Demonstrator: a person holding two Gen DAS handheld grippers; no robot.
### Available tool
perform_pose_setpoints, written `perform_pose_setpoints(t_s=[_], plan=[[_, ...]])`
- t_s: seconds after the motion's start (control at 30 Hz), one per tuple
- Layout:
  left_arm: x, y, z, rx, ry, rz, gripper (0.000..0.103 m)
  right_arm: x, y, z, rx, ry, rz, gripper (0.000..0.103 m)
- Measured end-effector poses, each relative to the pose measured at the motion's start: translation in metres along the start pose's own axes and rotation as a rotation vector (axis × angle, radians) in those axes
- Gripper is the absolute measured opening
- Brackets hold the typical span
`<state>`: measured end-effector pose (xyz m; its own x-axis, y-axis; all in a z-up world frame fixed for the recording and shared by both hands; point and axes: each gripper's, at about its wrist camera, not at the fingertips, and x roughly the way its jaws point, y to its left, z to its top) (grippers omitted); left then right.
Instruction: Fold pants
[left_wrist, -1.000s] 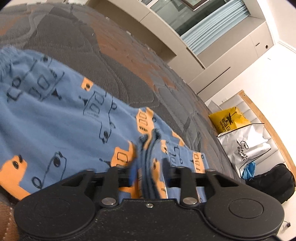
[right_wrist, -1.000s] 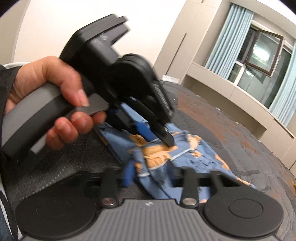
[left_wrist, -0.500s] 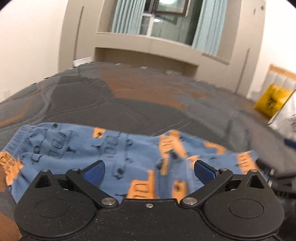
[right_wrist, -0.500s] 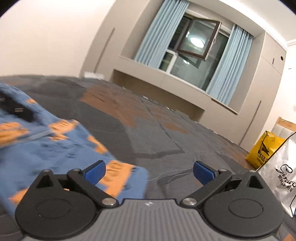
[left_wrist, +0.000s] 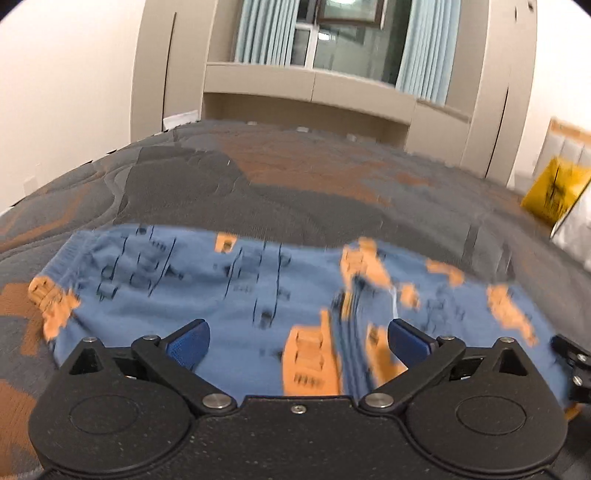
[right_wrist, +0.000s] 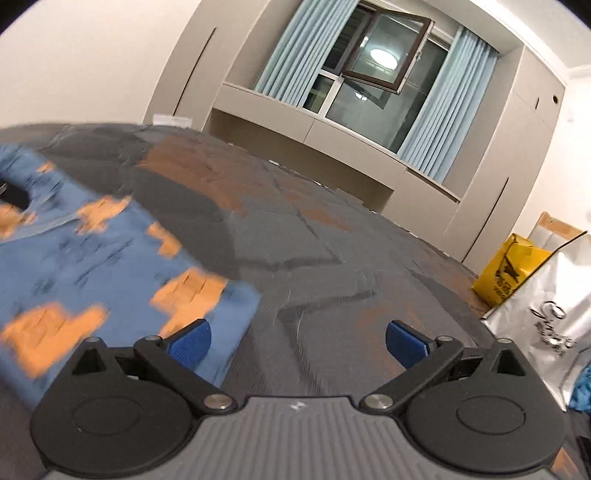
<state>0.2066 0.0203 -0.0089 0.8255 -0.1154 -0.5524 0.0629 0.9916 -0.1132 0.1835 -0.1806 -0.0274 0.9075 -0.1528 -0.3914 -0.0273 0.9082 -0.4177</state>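
I count one pair of blue pants (left_wrist: 236, 295) with orange prints, lying on one quilted grey-and-orange bed (left_wrist: 303, 192) near its front edge. Two grippers: left gripper (left_wrist: 297, 341) and right gripper (right_wrist: 297, 341), each with two blue pads, jaws wide apart. Off the bed's right edge I see one yellow bag (right_wrist: 506, 275) and one silver bag (right_wrist: 546, 325). One window (right_wrist: 373, 74), two curtains (right_wrist: 291, 51).

Evenly bright indoor light, soft shadows only. Glare from a ceiling lamp (right_wrist: 384, 57) mirrored in the window pane (right_wrist: 380, 59) at twelve o'clock. Motion blur smearing the blue pants (left_wrist: 229, 295) and bedcover (right_wrist: 332, 258). Strong fisheye bending, dark corners at the rim.
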Motion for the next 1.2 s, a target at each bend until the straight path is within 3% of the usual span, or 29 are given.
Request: perform_pose_setpoints(t_s=[0.07, 0.23, 0.33, 0.4, 0.53, 0.67, 0.77, 0.83, 0.93, 1.03, 1.1, 1.2], plan=[[0.003, -0.003, -0.003, 0.015, 0.015, 0.013, 0.102, -0.008, 0.009, -0.011, -0.051, 0.003, -0.024, 0.103], [-0.028, 0.010, -0.004, 0.010, -0.063, 0.009, 0.102, -0.021, 0.018, 0.002, -0.064, -0.049, -0.060, 0.103], [-0.058, 0.045, -0.015, -0.070, -0.146, 0.001, 0.102, -0.029, 0.025, 0.017, -0.014, -0.090, 0.044, 0.103], [-0.070, 0.074, -0.019, -0.132, -0.175, 0.042, 0.102, -0.031, 0.039, 0.029, -0.010, -0.110, 0.127, 0.103], [-0.065, 0.129, -0.013, -0.252, -0.175, 0.117, 0.102, -0.031, 0.081, 0.053, -0.056, -0.147, 0.245, 0.103], [-0.043, 0.169, -0.002, -0.392, -0.117, 0.005, 0.099, -0.025, 0.114, 0.067, -0.092, -0.145, 0.280, 0.103], [-0.033, 0.174, 0.004, -0.399, -0.103, -0.026, 0.094, -0.020, 0.128, 0.069, -0.140, -0.126, 0.216, 0.103], [-0.028, 0.172, 0.006, -0.394, -0.097, -0.051, 0.089, -0.019, 0.130, 0.068, -0.139, -0.125, 0.204, 0.103], [-0.020, 0.168, 0.007, -0.397, -0.071, -0.069, 0.073, -0.017, 0.135, 0.067, -0.142, -0.127, 0.201, 0.103], [-0.012, 0.168, 0.008, -0.431, -0.055, -0.050, 0.046, -0.016, 0.136, 0.066, -0.143, -0.132, 0.198, 0.103], [-0.007, 0.170, 0.007, -0.451, -0.037, -0.017, 0.022, -0.016, 0.136, 0.065, -0.138, -0.132, 0.198, 0.103], [-0.009, 0.172, 0.006, -0.487, -0.046, -0.013, 0.017, -0.016, 0.132, 0.064, -0.125, -0.122, 0.206, 0.103]])
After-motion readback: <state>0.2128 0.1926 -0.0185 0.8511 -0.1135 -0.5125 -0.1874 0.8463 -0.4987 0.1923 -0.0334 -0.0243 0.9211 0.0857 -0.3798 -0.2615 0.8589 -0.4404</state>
